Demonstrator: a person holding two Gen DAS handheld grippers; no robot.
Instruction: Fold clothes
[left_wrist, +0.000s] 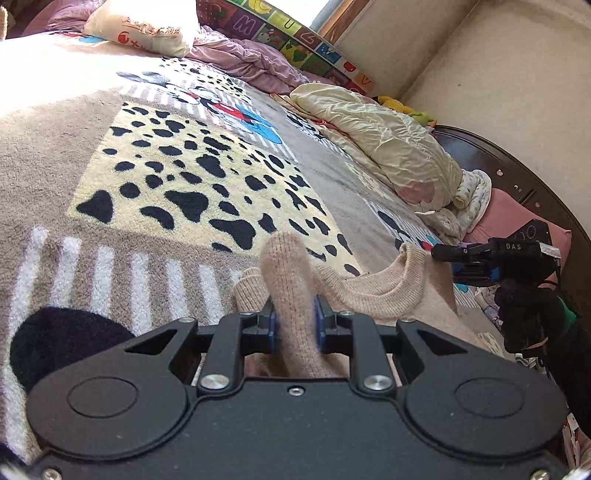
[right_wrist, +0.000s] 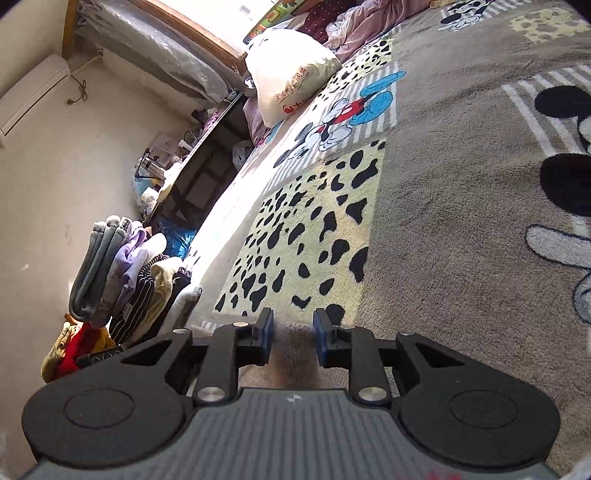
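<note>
A bed fills both views, covered by a plush blanket (left_wrist: 110, 155) in grey-brown with cartoon mice, white stripes and a pale yellow panel of black spots. Along its far side lie a crumpled mauve quilt (left_wrist: 243, 55), a cream pillow (left_wrist: 144, 29) with red print and, nearer the dark headboard (left_wrist: 517, 162), a rumpled pale yellow duvet (left_wrist: 391, 144). Off the bed's edge, in the right wrist view, a stack of folded clothes (right_wrist: 122, 273) (grey, lilac, striped, cream) stands against the wall under an air conditioner (right_wrist: 33, 92). The beige knit sweater (left_wrist: 373, 291) lies on the blanket at the near edge of the bed, its ribbed neckline raised and open toward the right. The left claw (left_wrist: 295, 325) is clenched on a fold of that sweater, which stands up between the blue pads (left_wrist: 272, 328) in a blunt peak. The right claw (right_wrist: 293, 339) shows in the left view as a black tool at the neckline's rim; in its own view the jaws stand apart with only a blurred strip of beige-brown fabric between them, so I cannot tell whether it grips anything. A dark-gloved hand (left_wrist: 524, 306) holds that right tool.
</note>
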